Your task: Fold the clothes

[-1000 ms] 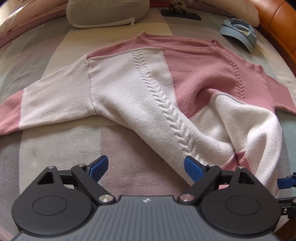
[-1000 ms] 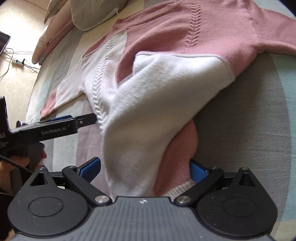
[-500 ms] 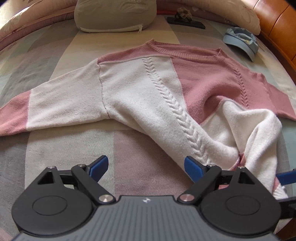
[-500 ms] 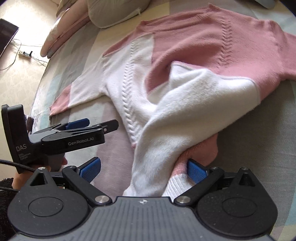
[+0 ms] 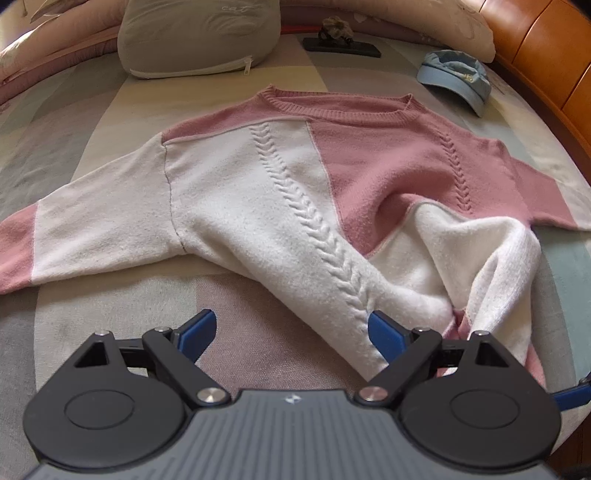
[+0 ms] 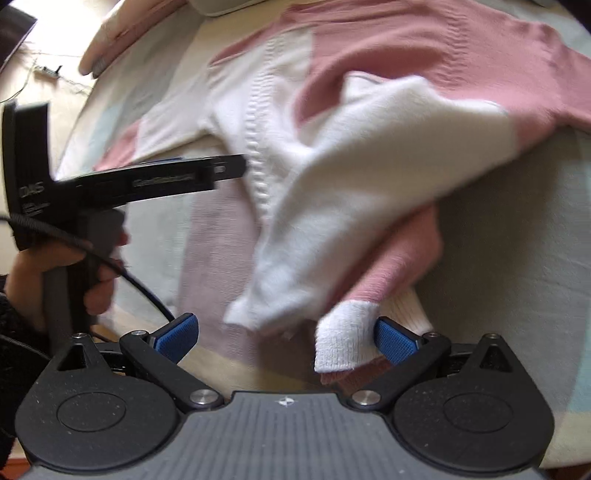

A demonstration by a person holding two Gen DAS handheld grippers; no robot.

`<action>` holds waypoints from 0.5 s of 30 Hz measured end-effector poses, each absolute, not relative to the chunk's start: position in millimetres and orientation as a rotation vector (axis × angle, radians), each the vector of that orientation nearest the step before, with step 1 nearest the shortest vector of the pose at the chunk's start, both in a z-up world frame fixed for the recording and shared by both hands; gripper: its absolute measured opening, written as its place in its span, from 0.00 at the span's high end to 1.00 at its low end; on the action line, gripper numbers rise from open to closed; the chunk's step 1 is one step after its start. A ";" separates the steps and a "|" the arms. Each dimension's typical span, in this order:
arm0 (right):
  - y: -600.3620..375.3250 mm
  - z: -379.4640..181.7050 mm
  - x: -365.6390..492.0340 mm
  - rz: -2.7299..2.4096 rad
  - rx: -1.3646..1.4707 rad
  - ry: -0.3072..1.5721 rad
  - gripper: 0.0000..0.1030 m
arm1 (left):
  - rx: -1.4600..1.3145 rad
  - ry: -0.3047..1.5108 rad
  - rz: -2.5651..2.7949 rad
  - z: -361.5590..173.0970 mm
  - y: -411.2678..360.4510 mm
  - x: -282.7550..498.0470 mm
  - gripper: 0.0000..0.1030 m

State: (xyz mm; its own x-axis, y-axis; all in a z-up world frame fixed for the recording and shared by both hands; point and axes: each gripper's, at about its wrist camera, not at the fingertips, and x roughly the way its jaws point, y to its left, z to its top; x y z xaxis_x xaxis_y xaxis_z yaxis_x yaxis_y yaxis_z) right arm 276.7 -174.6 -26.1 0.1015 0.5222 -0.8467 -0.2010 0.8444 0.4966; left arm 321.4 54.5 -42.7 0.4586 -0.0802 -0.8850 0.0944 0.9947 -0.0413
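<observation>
While your left gripper (image 5: 290,334) and right gripper (image 6: 286,338) both gape wide, holding nothing, the sweater (image 5: 258,206) lies mostly spread on the bed (image 5: 92,306), only its lower right corner bunched over, so nearly all folding remains.

A bed (image 5: 92,306) with a pastel checked cover fills the room; at its head lies a grey pillow (image 5: 199,35), an orange padded headboard (image 5: 535,48) curving right of the pillow, daylight across everything

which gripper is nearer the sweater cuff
Right. The right gripper is open with the white cuff lying between its fingers. The left gripper is open farther left, over bare bedspread beside the sweater's body.
</observation>
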 end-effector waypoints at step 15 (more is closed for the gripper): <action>-247.6 -32.2 267.1 0.536 0.302 1.288 0.00 | 0.233 1.212 -0.225 -54.7 -22.4 286.8 0.14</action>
State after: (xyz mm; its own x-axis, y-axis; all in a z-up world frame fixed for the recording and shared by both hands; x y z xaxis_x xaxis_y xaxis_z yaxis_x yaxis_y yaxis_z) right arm 267.1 -247.6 -32.2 0.1810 0.5353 -0.8251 -0.2080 0.8408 0.4998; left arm 286.8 -22.4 -54.7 0.3344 -0.0471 -0.9412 0.2945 0.9539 0.0569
